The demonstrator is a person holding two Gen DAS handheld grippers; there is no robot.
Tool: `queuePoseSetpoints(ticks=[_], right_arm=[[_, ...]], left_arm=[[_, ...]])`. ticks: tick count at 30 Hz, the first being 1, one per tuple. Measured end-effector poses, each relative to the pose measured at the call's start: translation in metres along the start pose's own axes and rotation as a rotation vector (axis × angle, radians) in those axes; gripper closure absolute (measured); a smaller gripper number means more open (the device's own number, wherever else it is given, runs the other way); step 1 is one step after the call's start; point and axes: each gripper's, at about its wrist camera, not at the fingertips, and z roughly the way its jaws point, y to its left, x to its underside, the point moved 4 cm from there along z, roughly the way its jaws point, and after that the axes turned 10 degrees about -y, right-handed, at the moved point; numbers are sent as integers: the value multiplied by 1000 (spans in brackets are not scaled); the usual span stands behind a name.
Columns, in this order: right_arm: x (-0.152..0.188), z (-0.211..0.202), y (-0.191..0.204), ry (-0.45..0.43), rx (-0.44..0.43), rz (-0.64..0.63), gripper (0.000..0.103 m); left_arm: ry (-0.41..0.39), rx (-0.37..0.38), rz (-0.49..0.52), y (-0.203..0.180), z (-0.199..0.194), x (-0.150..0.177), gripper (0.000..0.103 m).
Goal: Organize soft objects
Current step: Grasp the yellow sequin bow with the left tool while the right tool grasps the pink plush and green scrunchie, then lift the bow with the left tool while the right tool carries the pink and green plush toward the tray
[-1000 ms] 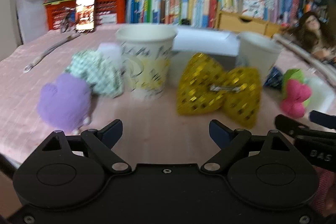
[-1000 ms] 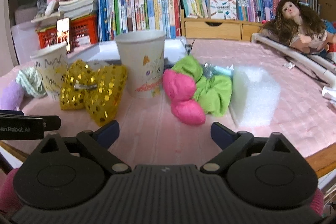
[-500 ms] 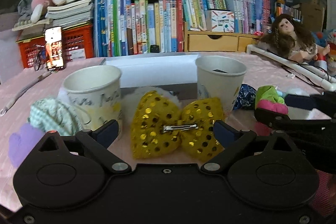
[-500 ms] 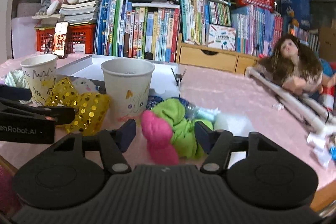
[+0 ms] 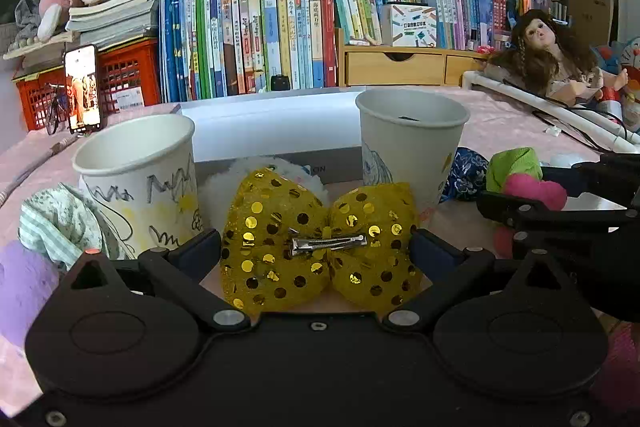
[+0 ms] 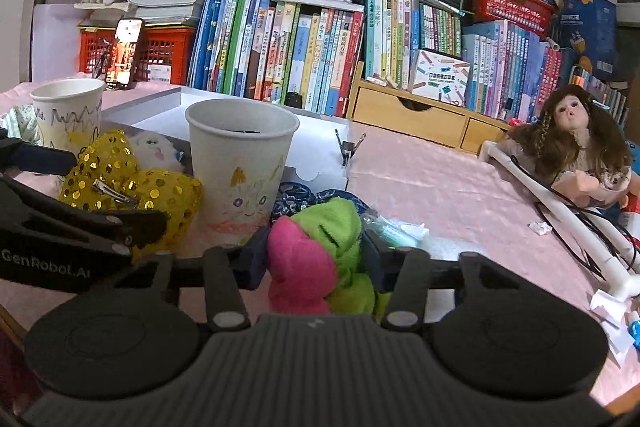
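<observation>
A yellow sequined bow (image 5: 320, 243) lies on the pink tablecloth, and my left gripper (image 5: 316, 251) is open with a finger on each side of it. It also shows in the right wrist view (image 6: 132, 187). My right gripper (image 6: 314, 259) is shut on a pink and green scrunchie (image 6: 320, 263). Two white paper cups stand behind: the left cup (image 5: 138, 179) and the right cup (image 5: 410, 143), which also shows in the right wrist view (image 6: 240, 163). A mint checked scrunchie (image 5: 60, 223) and a purple plush (image 5: 22, 287) lie at the left.
A white box lid (image 5: 272, 123) lies behind the cups, with a white plush (image 6: 154, 149) on it. A dark blue scrunchie (image 5: 466, 173) lies by the right cup. A doll (image 6: 580, 147) and white tubes (image 6: 560, 215) lie at the right. Books line the back.
My left gripper has moved in low around the yellow bow. My right gripper has advanced onto the pink and green scrunchie and closed on it.
</observation>
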Motion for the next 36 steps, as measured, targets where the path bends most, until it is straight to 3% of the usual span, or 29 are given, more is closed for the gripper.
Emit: queuePoseSetpoints(ticks=[6,17,19,21,24,29,32,34,36], right_arm=[[2,2,1,12,-20,0,62],[0,-1,3,7,-39,36,66],[-1,-3,3,2,-41,44,67],[-2,-5,3,-5,-41,43,67],[-4,-9,3,-18,-45,46,67],[-9,-15,6,-43,-47,47,67],[-13,-19,6,-56,-45,43,67],[-14,-20,6,-60,-43,44,67],[-14,-20,7,-58,-44,47,67]], left_arm=[[15,15,-47,3,4,3,10],[3,33,-27,-2,-14,-1,44],[-8,24,-14,-2,-19,-4,57],[-17,19,-11,-1,-23,-6,58],[-11,9,-26,4,-26,-8,67],[1,-13,-62,12,-27,-4,65],[5,-31,-95,18,-24,-1,49],[13,-34,-139,23,-21,1,31],[29,-45,-193,30,-15,5,23]])
